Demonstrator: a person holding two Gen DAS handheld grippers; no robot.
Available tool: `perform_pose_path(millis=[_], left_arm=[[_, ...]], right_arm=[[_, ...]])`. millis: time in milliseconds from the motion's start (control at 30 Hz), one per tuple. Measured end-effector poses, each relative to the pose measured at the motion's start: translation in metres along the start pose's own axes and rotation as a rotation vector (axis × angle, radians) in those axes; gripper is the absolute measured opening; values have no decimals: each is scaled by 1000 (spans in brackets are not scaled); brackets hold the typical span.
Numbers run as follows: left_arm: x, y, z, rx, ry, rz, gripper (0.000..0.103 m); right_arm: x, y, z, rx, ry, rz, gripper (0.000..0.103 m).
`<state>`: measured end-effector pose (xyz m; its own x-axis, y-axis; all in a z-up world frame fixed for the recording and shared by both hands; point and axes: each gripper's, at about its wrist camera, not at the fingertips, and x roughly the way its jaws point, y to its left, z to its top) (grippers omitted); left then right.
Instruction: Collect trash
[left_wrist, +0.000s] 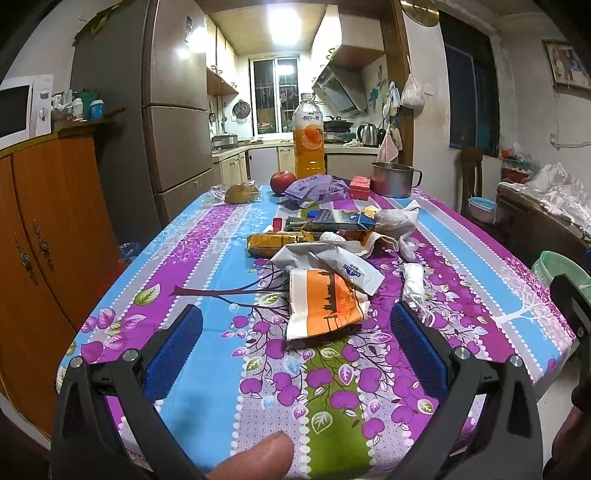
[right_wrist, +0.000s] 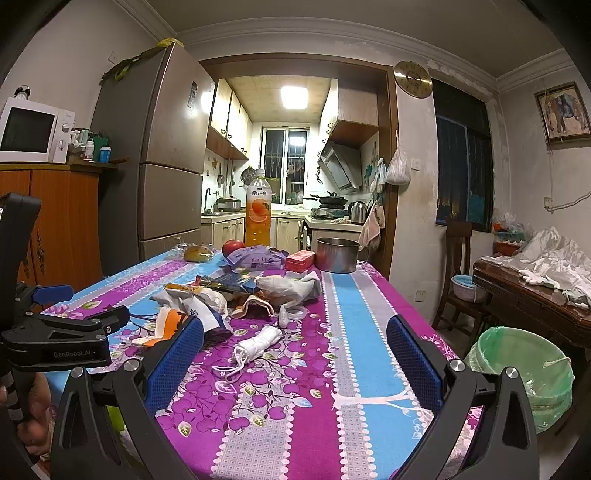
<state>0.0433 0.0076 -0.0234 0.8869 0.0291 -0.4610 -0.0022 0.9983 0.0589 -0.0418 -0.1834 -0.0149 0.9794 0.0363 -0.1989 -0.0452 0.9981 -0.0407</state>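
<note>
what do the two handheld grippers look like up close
Both the left gripper and the right gripper have black angular plastic frames with silver bolts and two fingers lined with blue textured pads. The right wrist view shows "GenRobot.AI" on the left gripper's side.

This is a lived-in home: a dining room opening onto a small kitchen. The table (right_wrist: 369, 295), under a purple-and-blue flowered cloth, is the landmark. Beyond its far end a doorway shows the kitchen, with wall cabinets (right_wrist: 229, 118), a range hood (right_wrist: 341, 168), a kettle (right_wrist: 357, 212) and a barred window (right_wrist: 286, 166). Left of the table stand a tall refrigerator (right_wrist: 162, 155) and a wooden cupboard (right_wrist: 55, 221) carrying a microwave (right_wrist: 33, 131). Right of it are a wall clock (right_wrist: 413, 79), a framed picture (right_wrist: 563, 112), a wooden chair (right_wrist: 458, 266) and a lined waste bin (right_wrist: 524, 373).
</note>
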Motion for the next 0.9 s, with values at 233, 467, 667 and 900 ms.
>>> perform_pose_path(millis=[233,467,667,900], left_arm=[[0,1,-1,-2,2,-3,98],[2,1,-1,0,5,-3,98],[6,1,-1,9,12,-2,98],[64,47,19,-26,162,-13,98]], right_arm=[[0,0,1,2,1,0,99],[8,1,-2,0,10,4,99],[16,2,-3,-1,23,8,99],[119,-11,-6,202,462,228,98]])
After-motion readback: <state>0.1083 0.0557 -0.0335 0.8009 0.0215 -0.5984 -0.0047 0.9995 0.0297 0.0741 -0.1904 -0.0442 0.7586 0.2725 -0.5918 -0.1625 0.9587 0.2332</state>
